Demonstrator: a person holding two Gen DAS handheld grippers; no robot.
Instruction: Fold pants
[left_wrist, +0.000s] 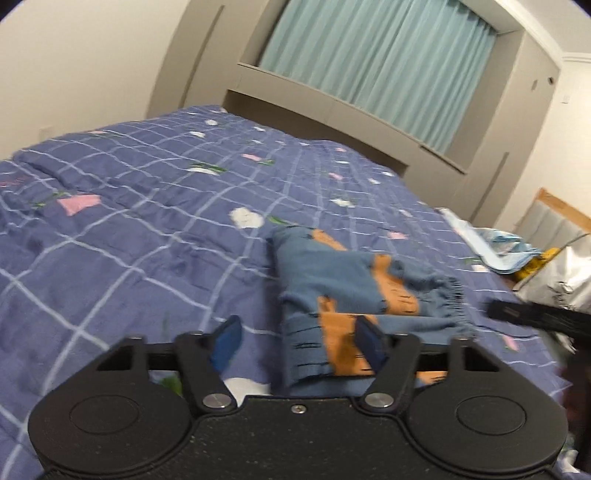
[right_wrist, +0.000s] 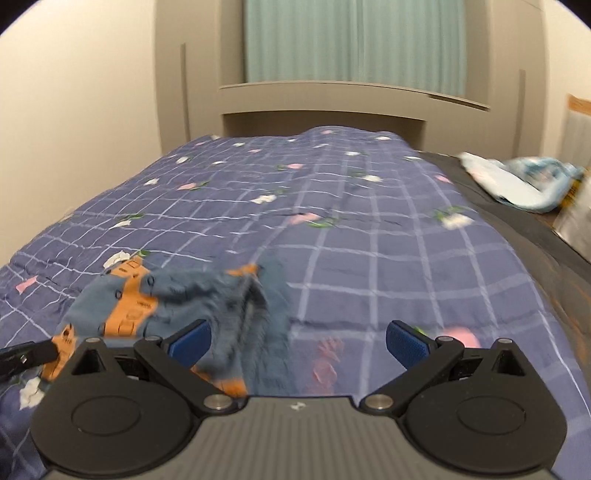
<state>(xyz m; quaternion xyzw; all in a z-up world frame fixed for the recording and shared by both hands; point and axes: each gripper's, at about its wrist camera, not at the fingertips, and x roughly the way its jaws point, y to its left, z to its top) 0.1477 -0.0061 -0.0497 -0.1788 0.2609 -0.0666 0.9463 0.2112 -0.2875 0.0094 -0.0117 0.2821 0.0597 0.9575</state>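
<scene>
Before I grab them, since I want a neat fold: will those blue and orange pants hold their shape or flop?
The pants lie crumpled in soft folds on the quilt, so they will likely droop. The gathered waistband probably stretches. They look thin, likely light.

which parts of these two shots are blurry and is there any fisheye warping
Left wrist view: the pants and blue plaid quilt are smeared by motion blur, while the left gripper stays sharp; the curtain and window ledge bow into curves. Right wrist view: the pants blur most, the right gripper is crisp, and dark corners show the lens edge.
</scene>
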